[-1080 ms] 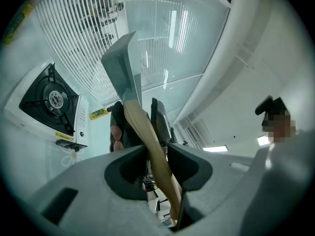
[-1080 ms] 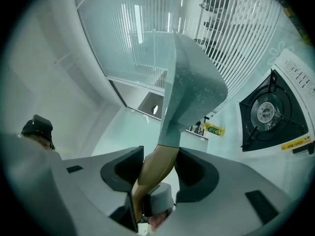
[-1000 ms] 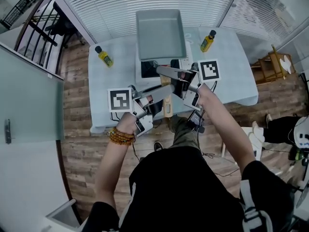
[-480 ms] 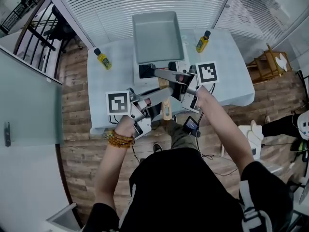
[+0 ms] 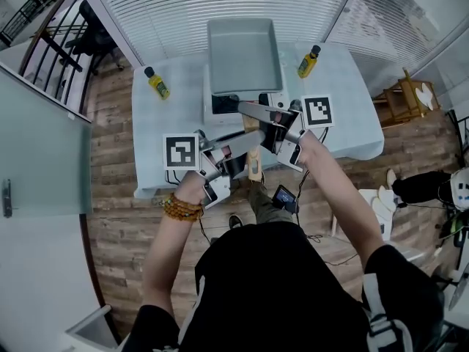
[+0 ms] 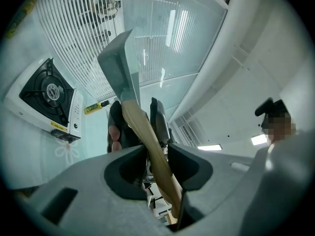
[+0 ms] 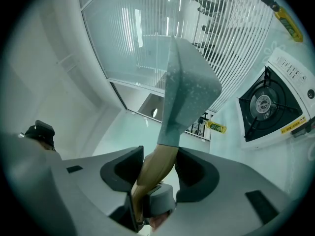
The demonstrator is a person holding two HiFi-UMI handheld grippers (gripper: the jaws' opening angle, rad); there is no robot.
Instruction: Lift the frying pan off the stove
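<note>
Desk (image 5: 165, 119): pale blue cloth, plank floor (image 5: 117, 226) below, slatted blinds (image 5: 183, 6) behind
Stove (image 6: 47, 95): white, black grate bare
Frying pan (image 5: 244, 50): square, grey, clear above the stove
Your left hand-held gripper (image 6: 137, 113) and right hand-held gripper (image 7: 158, 161): both clamped on its tan wooden handle (image 5: 254, 163)

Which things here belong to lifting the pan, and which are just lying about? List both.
Job:
- pan
- stove

Lying about:
- left bottle
- right bottle
</note>
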